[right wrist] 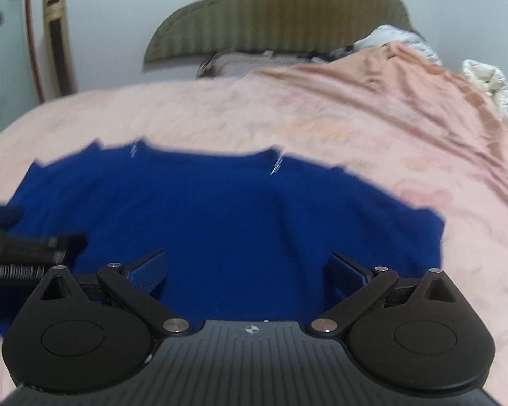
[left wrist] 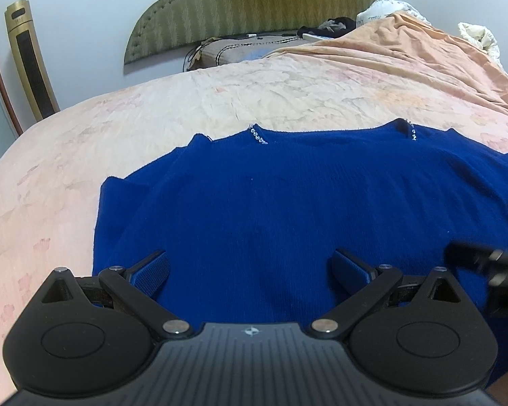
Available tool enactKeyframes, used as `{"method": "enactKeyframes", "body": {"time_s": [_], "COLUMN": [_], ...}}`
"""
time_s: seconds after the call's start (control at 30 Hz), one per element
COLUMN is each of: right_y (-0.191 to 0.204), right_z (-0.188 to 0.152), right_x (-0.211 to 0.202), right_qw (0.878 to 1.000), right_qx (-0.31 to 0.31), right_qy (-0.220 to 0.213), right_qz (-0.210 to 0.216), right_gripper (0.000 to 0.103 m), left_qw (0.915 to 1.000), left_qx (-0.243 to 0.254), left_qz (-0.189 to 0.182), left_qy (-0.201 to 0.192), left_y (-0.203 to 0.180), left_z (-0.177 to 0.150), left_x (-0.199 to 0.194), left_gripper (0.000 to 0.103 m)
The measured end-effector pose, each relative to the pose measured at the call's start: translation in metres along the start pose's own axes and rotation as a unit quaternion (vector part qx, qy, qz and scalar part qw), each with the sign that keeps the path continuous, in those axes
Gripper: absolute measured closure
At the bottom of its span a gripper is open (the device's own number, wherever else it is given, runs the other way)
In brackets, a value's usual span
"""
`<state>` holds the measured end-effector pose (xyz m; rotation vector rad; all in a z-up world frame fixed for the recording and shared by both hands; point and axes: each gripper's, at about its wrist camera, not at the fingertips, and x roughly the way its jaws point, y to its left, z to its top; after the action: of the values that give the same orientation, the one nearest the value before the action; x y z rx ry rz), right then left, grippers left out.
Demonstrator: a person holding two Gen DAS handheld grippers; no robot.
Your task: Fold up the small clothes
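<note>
A wide bed (left wrist: 220, 94) fills both views, covered by a pale pink sheet with a faded floral print. On its far right a peach blanket (left wrist: 423, 50) lies heaped, partly hiding white bedding (left wrist: 477, 37) behind it; that bedding is cut off by the edge of the fisheye view. Behind the bed stands a green padded headboard (left wrist: 254, 10), its top cropped in the left wrist view.

The blue sweater (left wrist: 288, 203) lies spread flat on the near part of the bed, neckline toward the far side, with small sparkling beads at each shoulder seam. Its near hem is hidden under the gripper bodies, and its right side runs out of the left wrist view. In the right wrist view the whole scene is motion-blurred, so the beads show only as streaks.

Against the far left wall leans a gold tower appliance (left wrist: 30, 61); any lettering on it is too small to read. A dark garment and other items by the pillow (left wrist: 240, 50) are hard to make out.

The left gripper (left wrist: 250, 270) hovers over the sweater's near left part, fingers spread wide, grasping nothing. The right gripper (right wrist: 247, 270) is over the near right part, likewise spread and empty. Each carries only a small compass-like emblem, with no readable writing.
</note>
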<state>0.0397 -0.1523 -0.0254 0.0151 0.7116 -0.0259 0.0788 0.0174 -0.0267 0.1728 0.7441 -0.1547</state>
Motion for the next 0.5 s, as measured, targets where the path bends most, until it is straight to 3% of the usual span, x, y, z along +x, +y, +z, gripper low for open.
{"method": "enactKeyframes", "body": {"time_s": [0.1, 0.5], "right_y": [0.007, 0.022], "right_z": [-0.01, -0.019], "right_x": [0.006, -0.006], "right_qw": [1.0, 0.999], "right_qx": [-0.003, -0.005], "right_qy": [0.016, 0.012], "right_qz": [-0.015, -0.03], "right_gripper": [0.0, 0.0], "left_qw": [1.0, 0.9998], "left_qx": [0.0, 0.011], "left_qz": [-0.006, -0.012], "left_qy": [0.003, 0.006], "left_y": [0.001, 0.0], "left_z": [-0.004, -0.014], "left_x": [-0.003, -0.013], "left_gripper": [0.0, 0.0]}}
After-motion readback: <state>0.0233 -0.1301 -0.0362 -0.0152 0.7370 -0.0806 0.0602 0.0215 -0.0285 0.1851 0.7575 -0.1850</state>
